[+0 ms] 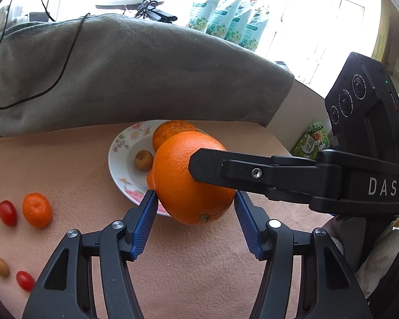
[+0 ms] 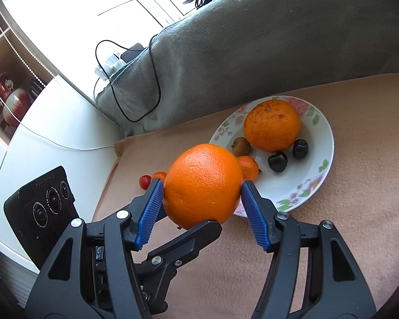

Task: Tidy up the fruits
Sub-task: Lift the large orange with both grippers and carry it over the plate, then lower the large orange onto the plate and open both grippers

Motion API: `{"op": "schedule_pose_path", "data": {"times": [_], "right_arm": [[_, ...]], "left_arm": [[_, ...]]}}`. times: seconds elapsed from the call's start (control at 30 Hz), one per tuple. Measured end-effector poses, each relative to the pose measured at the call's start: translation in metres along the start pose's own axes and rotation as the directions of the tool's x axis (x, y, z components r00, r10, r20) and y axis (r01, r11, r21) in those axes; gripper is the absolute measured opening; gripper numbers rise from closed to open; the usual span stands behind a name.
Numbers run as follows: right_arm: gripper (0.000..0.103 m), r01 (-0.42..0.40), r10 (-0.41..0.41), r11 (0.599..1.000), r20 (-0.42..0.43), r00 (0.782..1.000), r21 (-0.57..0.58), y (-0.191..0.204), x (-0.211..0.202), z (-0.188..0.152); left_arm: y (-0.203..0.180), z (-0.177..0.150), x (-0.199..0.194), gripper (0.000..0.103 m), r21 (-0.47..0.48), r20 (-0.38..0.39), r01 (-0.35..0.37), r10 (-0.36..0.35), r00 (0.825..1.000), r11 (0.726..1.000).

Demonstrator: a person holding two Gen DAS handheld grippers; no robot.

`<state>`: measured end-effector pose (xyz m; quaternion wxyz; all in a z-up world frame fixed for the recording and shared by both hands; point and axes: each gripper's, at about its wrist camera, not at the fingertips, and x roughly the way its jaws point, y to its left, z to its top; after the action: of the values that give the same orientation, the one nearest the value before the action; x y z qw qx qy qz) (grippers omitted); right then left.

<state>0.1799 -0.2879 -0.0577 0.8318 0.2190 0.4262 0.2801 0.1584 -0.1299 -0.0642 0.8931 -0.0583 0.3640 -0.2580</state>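
**A:** Left wrist view first — what have you got?

**B:** The big orange (image 1: 192,178) sits between my left gripper (image 1: 195,203) fingers; both blue pads touch its sides at 9 and 3 o'clock. My right gripper (image 2: 202,203) comes in from 3 o'clock with one black finger (image 1: 207,168) pressed on the rind. In its own view its pads sit against the orange's flanks too. So both pairs of fingers are closed on the same fruit, held above the near rim of the plate (image 1: 119,159).

**A:** How much is already sorted?

**B:** In the plate I see a speckled orange (image 2: 271,125), a small brown fruit (image 2: 241,146), a small tangerine (image 2: 248,167) and two dark cherries (image 2: 288,154). I'd call that roughly halfway.

**A:** And what is left?

**B:** On the peach cloth at 9 o'clock: a mandarin (image 1: 37,210) and a cherry tomato (image 1: 7,212) side by side. Nearer me at 8 o'clock, a brown fruit (image 1: 0,266) and a second tomato (image 1: 25,280). Four loose pieces, plus the orange I hold.

**A:** Beyond that?

**B:** At 12 o'clock, a grey blanket (image 1: 135,71) with a black cable (image 1: 66,61) over it.
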Motion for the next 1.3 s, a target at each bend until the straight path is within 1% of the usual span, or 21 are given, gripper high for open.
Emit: {"op": "schedule_pose_path", "data": {"times": [0.17, 0.33, 0.77, 1.13, 1.23, 1.3], "right_arm": [[0.064, 0.012, -0.012, 1.0, 0.018, 1.0, 0.018, -0.016, -0.005, 0.006], [0.064, 0.015, -0.016, 0.999, 0.018, 1.0, 0.041, -0.031, -0.003, 0.009], [0.064, 0.01, -0.01, 0.996, 0.003, 1.0, 0.088, -0.056, 0.002, 0.012], [0.064, 0.019, -0.019, 0.995, -0.006, 1.0, 0.102, -0.061, 0.005, 0.012], [0.064, 0.019, -0.02, 0.994, 0.005, 1.0, 0.105, -0.06, 0.003, 0.013], [0.064, 0.012, -0.013, 0.994, 0.013, 1.0, 0.109, -0.061, 0.0, 0.015]], "left_arm": [[-0.008, 0.006, 0.015, 0.059, 0.016, -0.01, 0.01, -0.01, 1.0, 1.0], [-0.013, 0.008, 0.029, 0.059, 0.031, -0.029, 0.002, -0.001, 1.0, 1.0], [-0.02, 0.009, 0.043, 0.059, 0.064, -0.067, -0.021, 0.026, 0.997, 0.998], [-0.026, 0.009, 0.054, 0.059, 0.078, -0.079, -0.046, 0.052, 0.995, 0.996], [-0.025, 0.008, 0.059, 0.059, 0.085, -0.104, -0.04, 0.049, 0.993, 0.996], [-0.027, 0.007, 0.061, 0.059, 0.092, -0.104, -0.045, 0.055, 0.993, 0.995]]}}
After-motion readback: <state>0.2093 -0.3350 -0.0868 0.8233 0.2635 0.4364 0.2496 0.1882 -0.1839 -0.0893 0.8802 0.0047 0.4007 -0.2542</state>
